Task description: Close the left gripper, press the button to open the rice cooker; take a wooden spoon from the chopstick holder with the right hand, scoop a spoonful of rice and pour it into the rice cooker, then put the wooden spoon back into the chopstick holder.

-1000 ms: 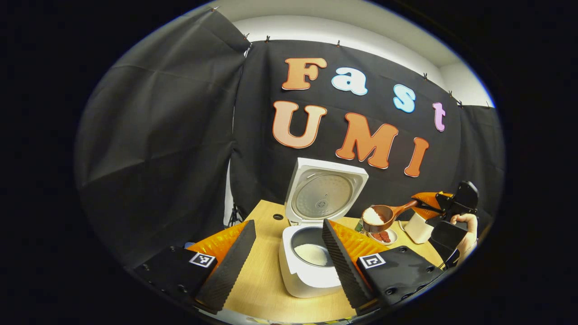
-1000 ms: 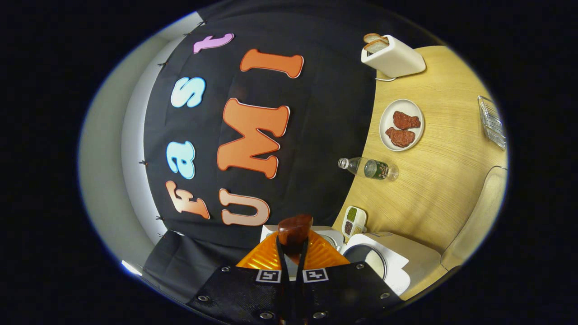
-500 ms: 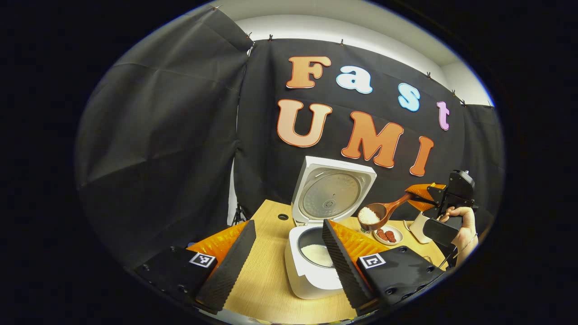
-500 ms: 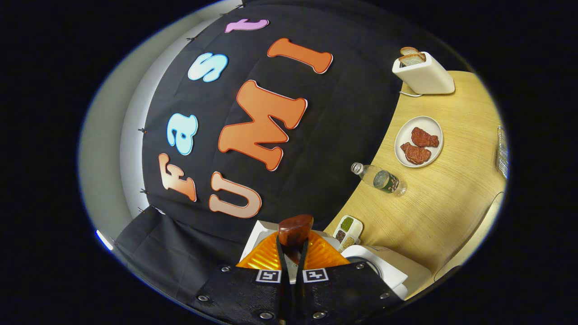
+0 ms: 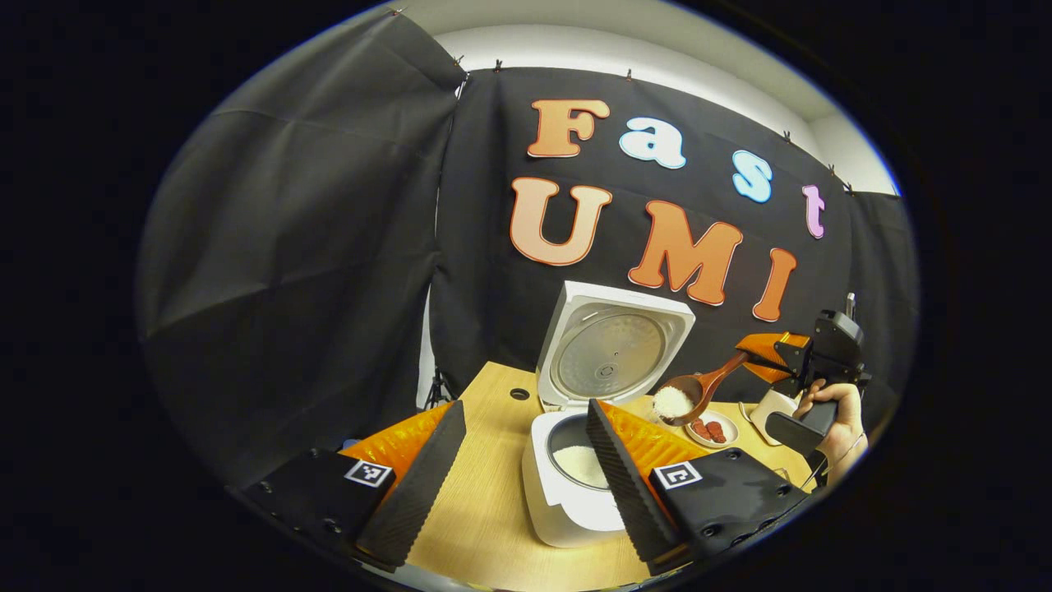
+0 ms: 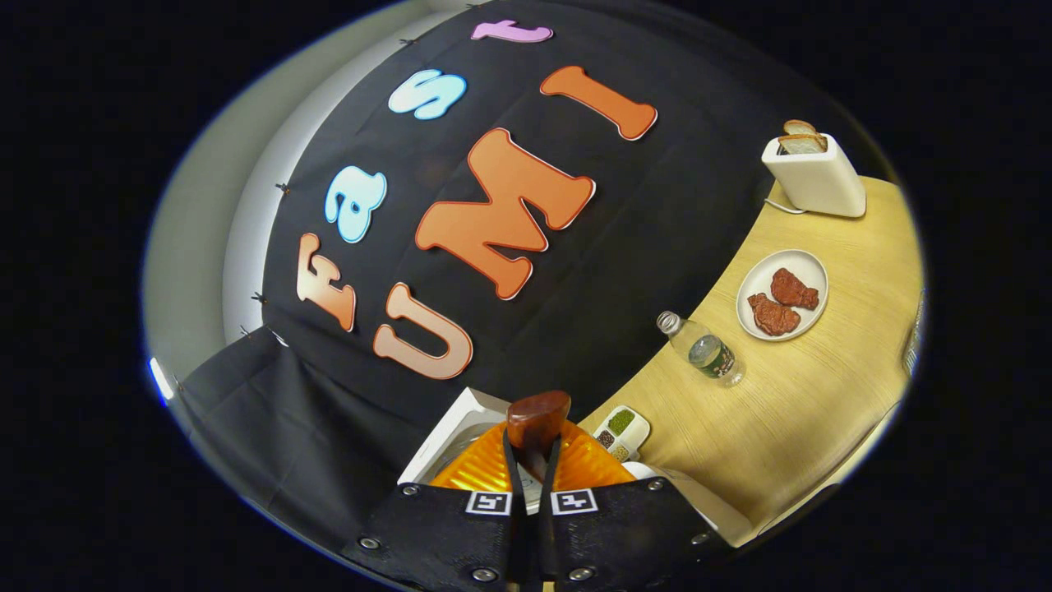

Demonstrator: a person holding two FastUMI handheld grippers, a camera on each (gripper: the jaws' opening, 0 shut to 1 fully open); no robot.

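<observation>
In the left gripper view, the wooden spoon [image 5: 697,388] has dropped closer to the open rice cooker [image 5: 575,469] on the counter [image 5: 485,510], rice heaped in its bowl; my left hand-held gripper [image 5: 526,469] is spread. In the right gripper view, my right hand-held gripper [image 6: 532,448] pinches the spoon's handle.

Even, fairly bright booth light; strong fisheye bending at the edges.
Light fell from above: the worktop [image 6: 789,403] ahead of the right hand-held gripper [image 6: 532,460] was evenly lit with faint shadows. The rice cooker [image 5: 575,460] lid carried soft sheen. Both views stayed sharp, edges darkened.
</observation>
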